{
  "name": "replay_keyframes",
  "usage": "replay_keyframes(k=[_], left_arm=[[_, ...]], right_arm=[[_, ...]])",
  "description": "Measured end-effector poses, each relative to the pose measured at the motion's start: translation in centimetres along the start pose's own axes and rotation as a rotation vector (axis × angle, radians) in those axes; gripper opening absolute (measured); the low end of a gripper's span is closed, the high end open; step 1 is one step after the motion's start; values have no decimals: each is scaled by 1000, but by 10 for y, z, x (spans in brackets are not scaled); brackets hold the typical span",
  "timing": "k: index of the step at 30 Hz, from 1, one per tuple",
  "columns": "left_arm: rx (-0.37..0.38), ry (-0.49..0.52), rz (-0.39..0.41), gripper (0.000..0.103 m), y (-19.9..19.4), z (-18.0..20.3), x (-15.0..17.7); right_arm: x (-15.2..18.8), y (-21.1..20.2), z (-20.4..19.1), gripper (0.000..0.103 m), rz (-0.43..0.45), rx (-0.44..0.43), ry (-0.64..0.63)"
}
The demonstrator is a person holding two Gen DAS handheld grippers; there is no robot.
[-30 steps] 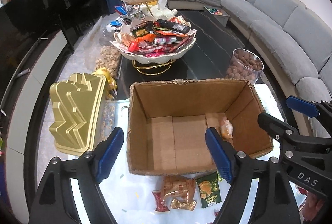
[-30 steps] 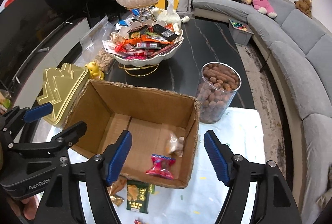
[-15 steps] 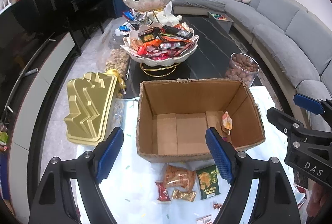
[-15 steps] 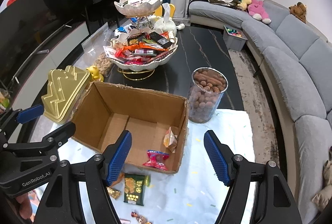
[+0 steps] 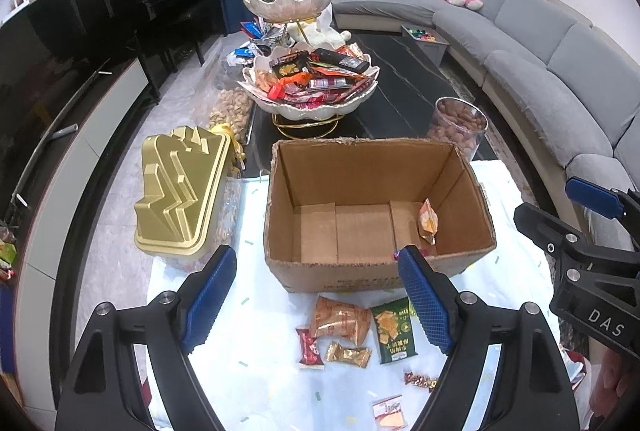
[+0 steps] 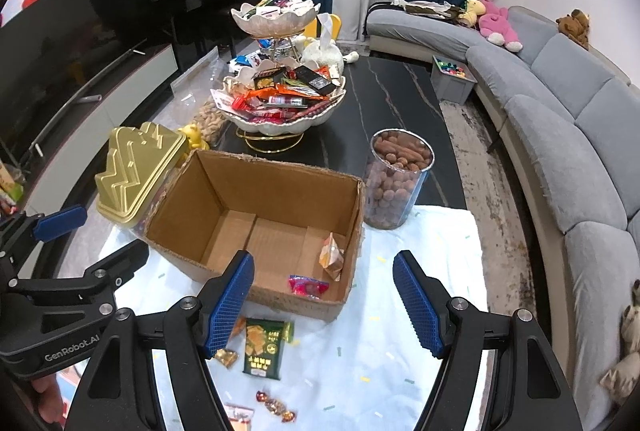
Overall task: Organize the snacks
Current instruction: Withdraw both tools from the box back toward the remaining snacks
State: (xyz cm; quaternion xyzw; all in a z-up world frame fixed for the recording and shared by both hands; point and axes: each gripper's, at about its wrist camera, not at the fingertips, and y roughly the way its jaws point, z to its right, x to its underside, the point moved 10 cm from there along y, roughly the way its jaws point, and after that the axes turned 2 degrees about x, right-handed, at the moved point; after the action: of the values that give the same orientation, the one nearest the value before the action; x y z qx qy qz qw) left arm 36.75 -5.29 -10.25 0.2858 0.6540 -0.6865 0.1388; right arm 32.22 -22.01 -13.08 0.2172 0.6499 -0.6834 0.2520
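Left wrist view: the left gripper (image 5: 316, 295) hangs with its blue-padded fingers (image 5: 424, 299) spread wide and holding nothing, above loose snacks on a pale confetti-print cloth (image 5: 256, 319) over the surface. Nearest lie a small clear sachet (image 5: 388, 411) and a dark twist-wrapped candy (image 5: 420, 381); just beyond are a gold candy (image 5: 348, 354), a red bar (image 5: 309, 348), an orange packet (image 5: 340, 320) and a green cracker packet (image 5: 394, 329) whose print is too small to read. Past them stands an open cardboard box (image 5: 360, 273) with an orange sachet (image 5: 427, 221) leaning in its far right corner; the right wrist view also shows a pink-wrapped sweet (image 6: 308, 286) on the box floor. The right gripper (image 6: 322, 301), marked "DAS" on its body, likewise has its fingers wide and empty, while the left one's body reads "GenRobot.AI". Left of the box sits a gold tin (image 5: 180, 195), behind it to the right a clear jar of nuts (image 5: 460, 129), and farther back a two-tier snack stand (image 5: 308, 79).
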Motion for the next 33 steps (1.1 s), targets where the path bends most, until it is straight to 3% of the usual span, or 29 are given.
replay_keyframes(k=[33], left_arm=[[-21,27,-26,83,-13,-12,73]], right_arm=[[65,-15,-24,73,-19,-16,-25]])
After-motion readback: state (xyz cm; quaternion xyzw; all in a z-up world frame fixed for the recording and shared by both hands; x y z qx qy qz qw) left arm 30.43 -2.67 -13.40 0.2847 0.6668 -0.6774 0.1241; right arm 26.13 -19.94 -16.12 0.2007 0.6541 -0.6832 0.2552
